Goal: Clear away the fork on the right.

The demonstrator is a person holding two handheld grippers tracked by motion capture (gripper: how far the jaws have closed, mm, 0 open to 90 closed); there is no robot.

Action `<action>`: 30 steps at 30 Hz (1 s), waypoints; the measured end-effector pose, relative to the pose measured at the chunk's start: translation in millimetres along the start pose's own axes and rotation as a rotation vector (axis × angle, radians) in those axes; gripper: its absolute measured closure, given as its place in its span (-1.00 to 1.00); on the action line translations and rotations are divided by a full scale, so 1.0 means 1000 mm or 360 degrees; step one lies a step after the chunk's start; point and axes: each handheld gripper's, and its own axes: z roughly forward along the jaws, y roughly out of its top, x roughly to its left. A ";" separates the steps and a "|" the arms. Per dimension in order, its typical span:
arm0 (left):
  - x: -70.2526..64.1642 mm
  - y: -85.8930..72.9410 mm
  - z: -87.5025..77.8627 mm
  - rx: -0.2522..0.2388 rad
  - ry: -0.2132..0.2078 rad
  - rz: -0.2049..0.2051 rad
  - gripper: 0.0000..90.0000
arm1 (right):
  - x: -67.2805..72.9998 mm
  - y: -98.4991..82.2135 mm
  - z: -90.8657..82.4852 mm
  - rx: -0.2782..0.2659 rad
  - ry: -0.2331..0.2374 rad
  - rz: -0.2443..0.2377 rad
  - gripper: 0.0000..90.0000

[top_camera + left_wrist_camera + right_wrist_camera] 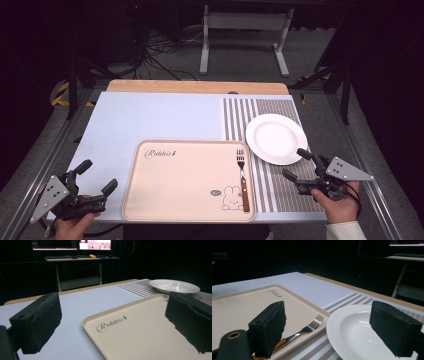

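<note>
The white round ceramic plate (276,138) sits at two o'clock on the table in the high view, on the grey-striped placemat (265,185), just beside the beige rectangular plastic tray (185,180). The steel fork with a wooden handle (242,177) lies along the tray's three o'clock edge. Your right gripper (295,164) hovers at the plate's five o'clock, jaws wide, holding nothing; your left gripper (97,176) waits at eight o'clock, jaws wide too.

In the left gripper view, the tray lies between your spread jaws, plate (174,286) at two o'clock.

In the right gripper view, your parted jaws frame the plate (357,332) and fork (307,330).
</note>
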 end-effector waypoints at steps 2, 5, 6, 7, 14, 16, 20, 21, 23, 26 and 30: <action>0.000 0.000 0.000 -0.0001 0.0000 -0.0002 -0.97 | -0.002 -0.004 -0.002 0.0003 -0.0009 -0.0001 -0.67; 0.000 0.000 0.000 -0.0003 -0.0001 0.0000 -0.97 | -0.003 -0.010 -0.005 0.0014 -0.0013 0.0007 -0.67; 0.000 0.000 0.000 -0.0003 -0.0001 -0.0002 -0.97 | -0.003 -0.012 -0.005 0.0024 -0.0020 0.0005 -0.67; 0.000 0.000 0.000 -0.0003 -0.0002 -0.0004 -0.97 | -0.003 -0.014 -0.005 0.0027 -0.0024 0.0001 -0.67; 0.000 0.000 0.000 -0.0004 -0.0002 -0.0001 -0.97 | -0.005 -0.029 -0.007 0.0056 -0.0040 0.0063 -0.68; 0.000 0.000 0.000 -0.0004 -0.0004 -0.0001 -0.97 | -0.005 -0.032 -0.007 0.0061 -0.0045 0.0070 -0.67; 0.000 0.000 0.000 -0.0004 -0.0006 0.0001 -0.97 | -0.005 -0.041 -0.005 0.0094 -0.0083 0.0100 -0.68; 0.000 0.000 0.000 -0.0007 -0.0006 -0.0001 -0.97 | -0.006 -0.042 -0.005 0.0113 -0.0106 0.0090 -0.67; 0.000 0.000 0.000 -0.0008 -0.0008 0.0000 -0.97 | -0.006 -0.043 -0.007 0.0127 -0.0112 0.0117 -0.67; -0.001 0.000 0.000 -0.0012 -0.0010 0.0002 -0.97 | -0.007 -0.045 -0.007 0.0135 -0.0121 0.0127 -0.67; -0.001 0.000 0.000 -0.0013 -0.0008 0.0001 -0.97 | -0.007 -0.046 -0.005 0.0158 -0.0122 0.0137 -0.68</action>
